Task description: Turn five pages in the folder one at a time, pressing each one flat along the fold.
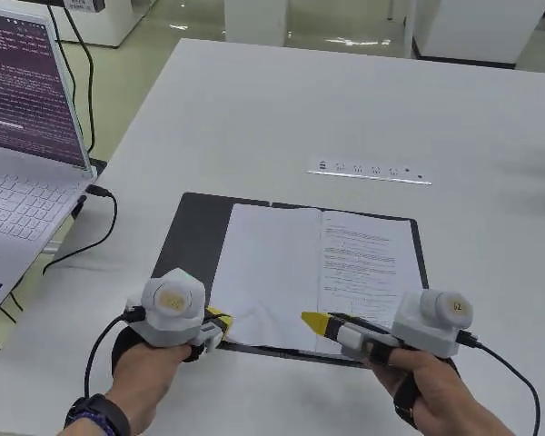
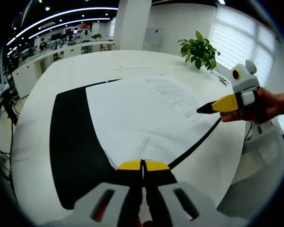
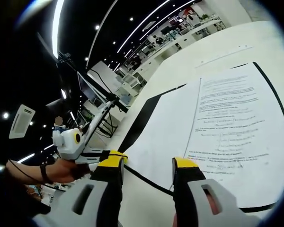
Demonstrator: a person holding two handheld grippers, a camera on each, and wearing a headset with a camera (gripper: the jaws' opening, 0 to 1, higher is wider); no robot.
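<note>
Printed page [image 1: 368,263], laptop screen [image 1: 23,91]: nothing legible.

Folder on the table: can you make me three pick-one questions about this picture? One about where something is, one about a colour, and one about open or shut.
1. In the head view, where is the laptop from the folder?
A) on top of it
B) to its left
C) to its right

2. What colour is the folder's cover?
A) black
B) red
C) green

3. How is the right gripper?
A) shut tight
B) shut on a pen
C) open

Answers:
1 B, the laptop sits at the left edge of the head view, beside the folder.
2 A, the cover shows black next to the white pages.
3 C, the right gripper view shows a clear gap between its yellow-tipped jaws.
</note>
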